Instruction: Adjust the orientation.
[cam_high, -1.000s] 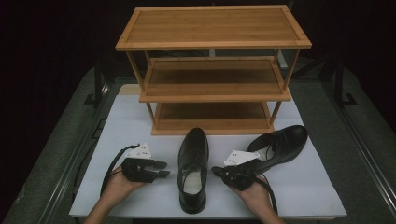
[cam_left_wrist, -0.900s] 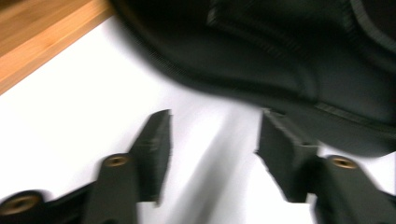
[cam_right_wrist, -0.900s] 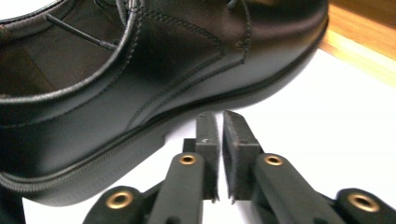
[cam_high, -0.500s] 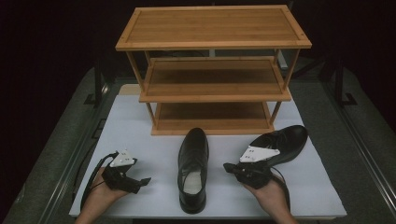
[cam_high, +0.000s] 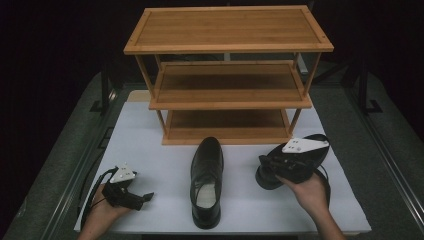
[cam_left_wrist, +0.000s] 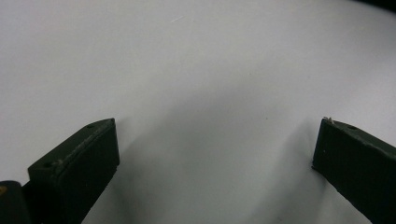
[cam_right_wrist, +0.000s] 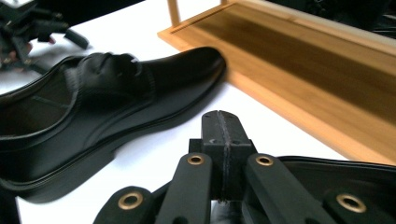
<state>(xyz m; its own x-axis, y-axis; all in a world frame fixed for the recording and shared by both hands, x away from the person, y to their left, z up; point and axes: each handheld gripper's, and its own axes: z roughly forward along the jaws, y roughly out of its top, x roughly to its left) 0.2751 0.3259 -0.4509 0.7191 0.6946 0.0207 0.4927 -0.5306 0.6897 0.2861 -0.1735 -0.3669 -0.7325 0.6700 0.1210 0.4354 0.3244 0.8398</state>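
The three-tier bamboo shoe rack stands far, every shelf bare. The right gripper, clenched on the right-hand black leather shoe, carries it tilted; it should level the sole before sliding it in. Another black leather shoe waits centre on the white table. The left gripper, near left, has just been opening, jaws released and empty.

left hand-held gripper: opened, withdrawn | right shoe: lifted

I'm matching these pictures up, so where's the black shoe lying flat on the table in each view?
High view: shoe, centre front, toe toward rack.
Left gripper view: white table between open jaws.
Right gripper view: shoe at left, toe by rack.
Shared landmark: the rack's bottom shelf.
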